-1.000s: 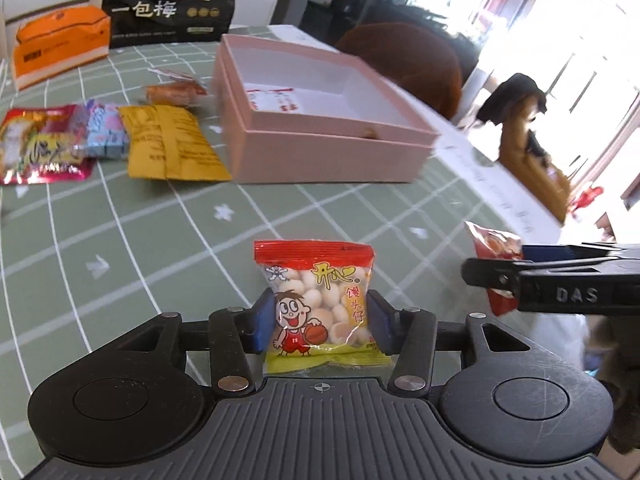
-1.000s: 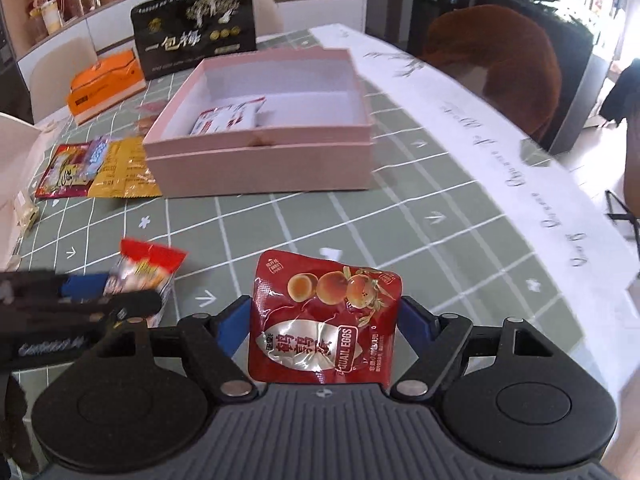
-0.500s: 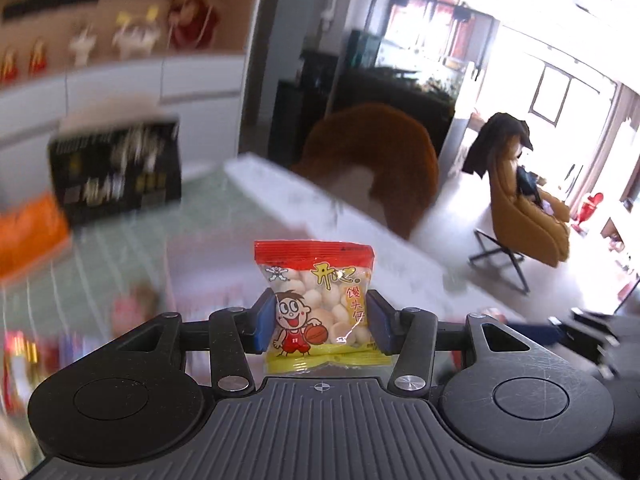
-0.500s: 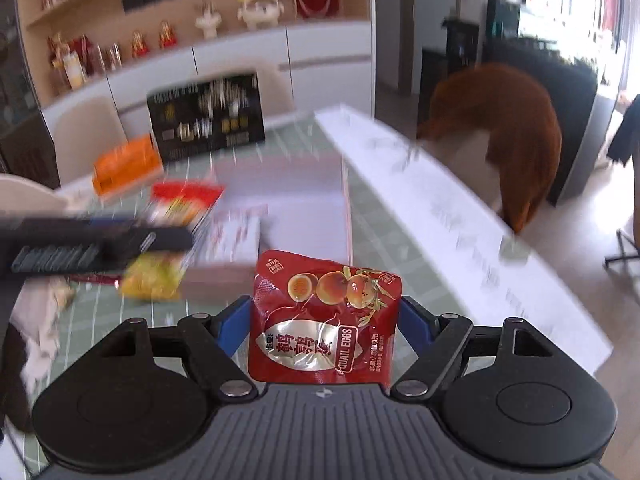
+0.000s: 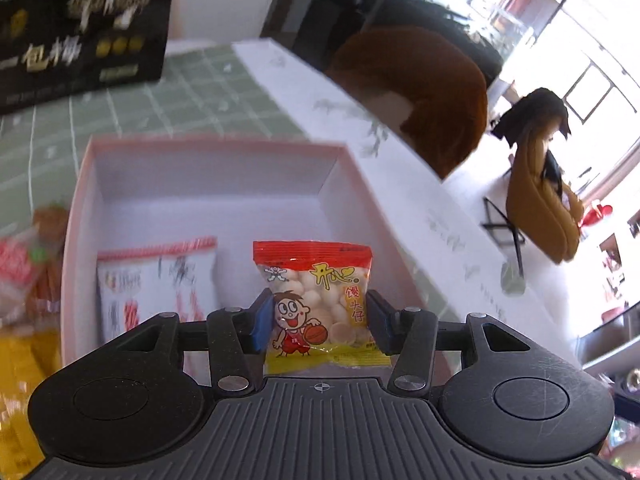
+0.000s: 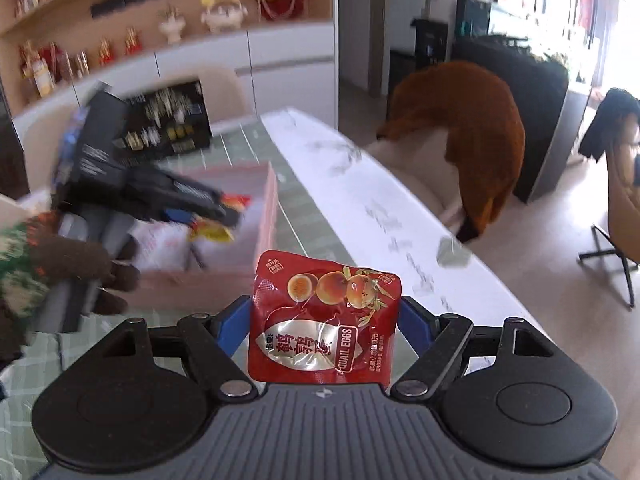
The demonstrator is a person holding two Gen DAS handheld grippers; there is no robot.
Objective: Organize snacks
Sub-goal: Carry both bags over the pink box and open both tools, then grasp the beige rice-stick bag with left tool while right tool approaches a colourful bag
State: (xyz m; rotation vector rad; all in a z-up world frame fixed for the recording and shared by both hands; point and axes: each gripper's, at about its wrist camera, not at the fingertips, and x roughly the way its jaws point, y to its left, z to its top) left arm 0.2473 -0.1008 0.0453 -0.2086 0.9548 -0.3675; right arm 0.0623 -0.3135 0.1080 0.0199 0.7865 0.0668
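My left gripper (image 5: 317, 322) is shut on a small red-topped biscuit-ball packet (image 5: 316, 304) with a cartoon boy, held over the open pink box (image 5: 352, 172). A white-and-red packet (image 5: 156, 284) lies inside the box at its near left. My right gripper (image 6: 325, 324) is shut on a red quail eggs pouch (image 6: 324, 320), held above the table short of the pink box (image 6: 270, 208). In the right wrist view the left gripper (image 6: 224, 210) shows blurred over the box with its packet, gripped by a gloved hand (image 6: 60, 268).
A black snack bag (image 5: 80, 32) stands behind the box on the green grid mat (image 5: 192, 92). Loose packets (image 5: 36, 264) lie left of the box. A white table runner (image 6: 384, 216) borders the mat on the right, with a brown chair (image 6: 472, 148) beyond the table edge.
My left gripper swung forward with its packet from the mat to above the pink box. My right gripper rose and moved forward with the quail eggs pouch. Both grips are unchanged.
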